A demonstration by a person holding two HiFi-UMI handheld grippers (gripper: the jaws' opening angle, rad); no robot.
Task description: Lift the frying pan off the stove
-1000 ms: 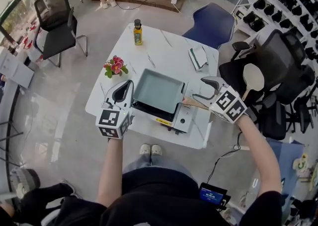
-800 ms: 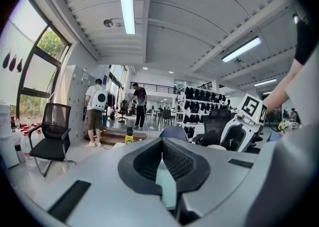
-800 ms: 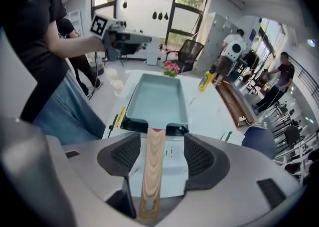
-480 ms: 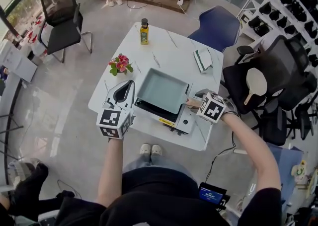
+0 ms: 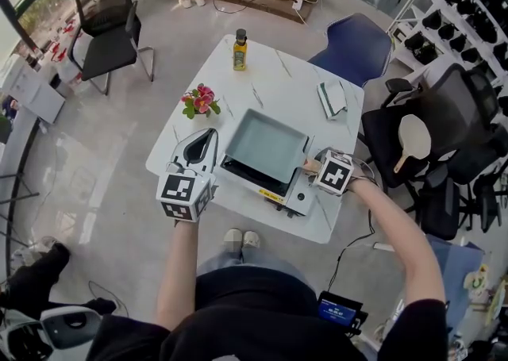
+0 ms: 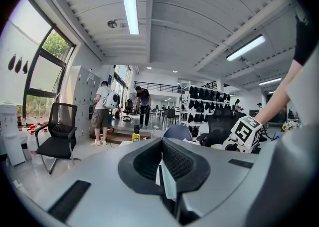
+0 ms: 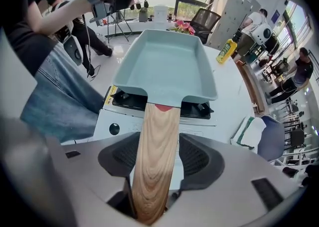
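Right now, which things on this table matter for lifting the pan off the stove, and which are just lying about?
For the job: frying pan, its wooden handle, portable stove, right gripper, jaws just closing around the handle, not yet pressing.
Lying about: oil bottle, flowers, folded cloth.
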